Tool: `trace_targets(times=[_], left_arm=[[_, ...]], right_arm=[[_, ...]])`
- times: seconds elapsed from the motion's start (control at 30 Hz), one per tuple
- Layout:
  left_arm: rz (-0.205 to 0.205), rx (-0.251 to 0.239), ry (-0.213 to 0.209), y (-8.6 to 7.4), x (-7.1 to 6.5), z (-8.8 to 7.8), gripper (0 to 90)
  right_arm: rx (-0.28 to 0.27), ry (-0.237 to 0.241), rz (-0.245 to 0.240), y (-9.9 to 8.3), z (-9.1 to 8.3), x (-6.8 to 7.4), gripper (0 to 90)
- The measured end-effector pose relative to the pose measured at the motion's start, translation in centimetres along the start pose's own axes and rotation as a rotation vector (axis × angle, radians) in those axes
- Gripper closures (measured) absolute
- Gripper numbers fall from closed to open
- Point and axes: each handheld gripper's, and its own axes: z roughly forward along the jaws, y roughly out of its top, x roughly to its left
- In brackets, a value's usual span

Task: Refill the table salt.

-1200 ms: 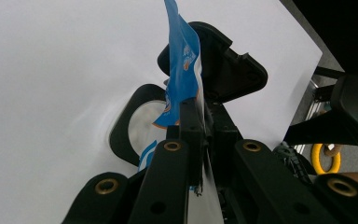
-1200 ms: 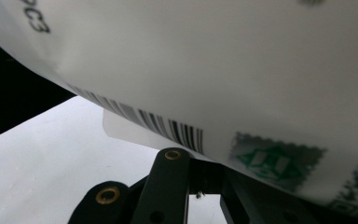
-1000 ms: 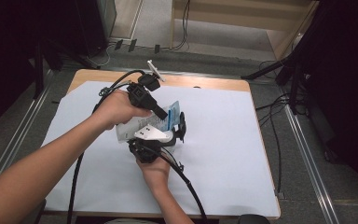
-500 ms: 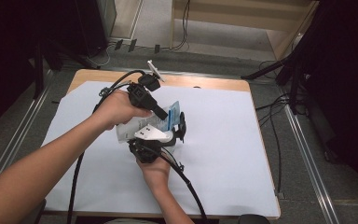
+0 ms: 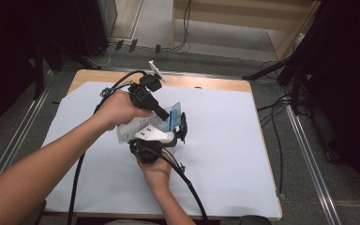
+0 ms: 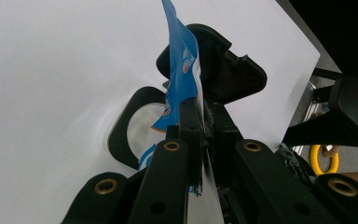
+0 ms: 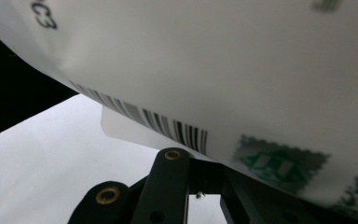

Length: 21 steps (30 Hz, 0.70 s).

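A white and blue plastic packet [image 5: 130, 129] is held up over the middle of the white-covered table [image 5: 225, 140], between both grippers. My left gripper [image 5: 168, 114] reaches down from the upper left and is shut on the packet's blue top edge [image 6: 182, 65]; its jaws [image 6: 202, 108] pinch the film tightly. My right gripper [image 5: 183, 125] comes from below, shut on the packet's lower seam. In the right gripper view the packet's white back [image 7: 242, 70], with a barcode [image 7: 168, 122] and a green stamp, hangs just above the closed right gripper [image 7: 205, 169].
A bare wooden strip of the table [image 5: 206, 83] runs along the far edge. Black cables [image 5: 187, 187] trail from both grippers toward the front edge. Metal rails [image 5: 309, 154] and dark equipment flank the table. A yellow ring [image 6: 324, 159] sits beyond the table's side.
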Motion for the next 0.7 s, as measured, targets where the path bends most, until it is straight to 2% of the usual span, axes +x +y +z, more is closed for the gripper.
trace_targets(times=[0.7], left_arm=[[0.006, -0.006, -0.004, 0.02, 0.01, -0.14, 88.1]], right_arm=[[-0.009, -0.004, 0.010, 0.21, 0.16, 0.01, 90.0]])
